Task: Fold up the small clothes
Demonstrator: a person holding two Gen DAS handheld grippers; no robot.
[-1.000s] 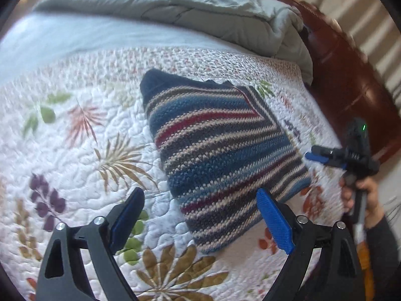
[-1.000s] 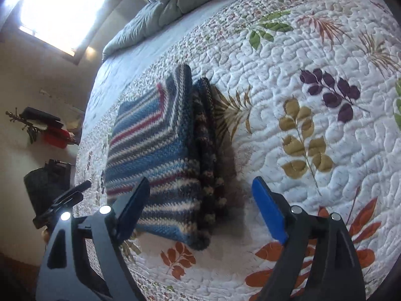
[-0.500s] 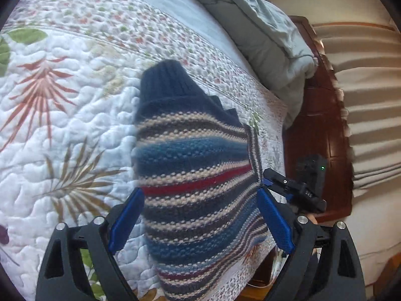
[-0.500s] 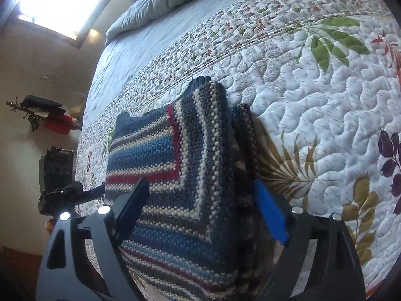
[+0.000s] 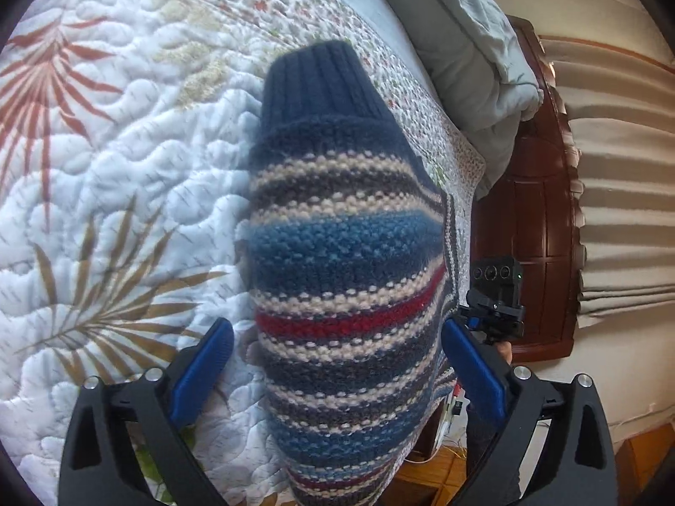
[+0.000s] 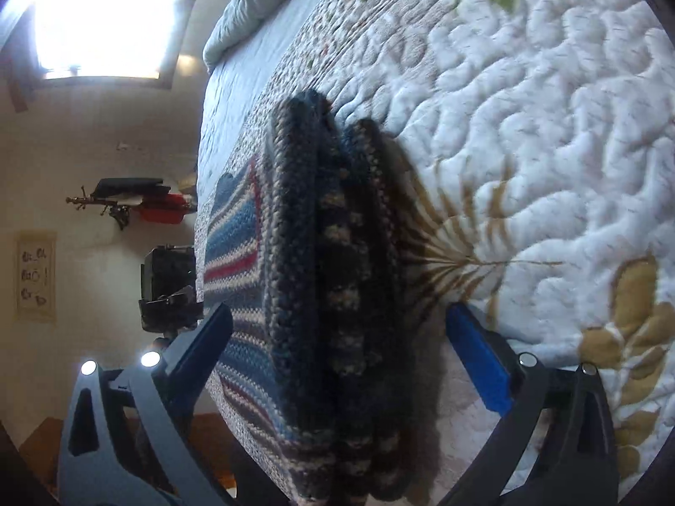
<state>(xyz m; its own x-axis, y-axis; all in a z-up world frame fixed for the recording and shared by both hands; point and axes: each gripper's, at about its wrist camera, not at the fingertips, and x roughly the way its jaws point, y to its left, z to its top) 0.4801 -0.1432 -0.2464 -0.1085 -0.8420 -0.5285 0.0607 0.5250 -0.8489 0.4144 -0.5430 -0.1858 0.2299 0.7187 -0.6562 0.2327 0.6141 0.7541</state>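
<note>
My left jaws point(image 5: 337, 373) are opening and stand wide, one blue pad point(image 5: 202, 373) on either side of the folded striped sweater point(image 5: 346, 278); the knit runs between the pads without either pressing on it. The sweater lies on the bed's quilt point(image 5: 118, 177), white with stitched waves and printed leaves in rust and tan. Its navy ribbed cuff point(image 5: 316, 80) points away from me, and bands of cream, grey, blue and one red stripe run across the top fold.

My right jaws point(image 6: 337, 373) are also opening, spread about the same bundle from its other side. From here I look at the sweater point(image 6: 333, 295) edge-on: stacked dark folds rise between my blue pads point(image 6: 479, 362), which stand clear of the wool. The flatter striped part reaches off to the left toward the bed's edge.

Each wrist view catches the other hand-held gripper beyond the sweater: the right one point(image 5: 495, 295) with a small green light, and the left one point(image 6: 168, 286).

A rumpled grey duvet point(image 5: 464, 42) is heaped at the far end of the bed beside a dark wooden headboard point(image 5: 535, 253). On the wall in the right wrist view hangs a pale paper sheet point(image 6: 37, 276) with dark marks I cannot read, and above it a wall hook point(image 6: 126, 202) carrying something black and red. No brand or label shows on the sweater.
</note>
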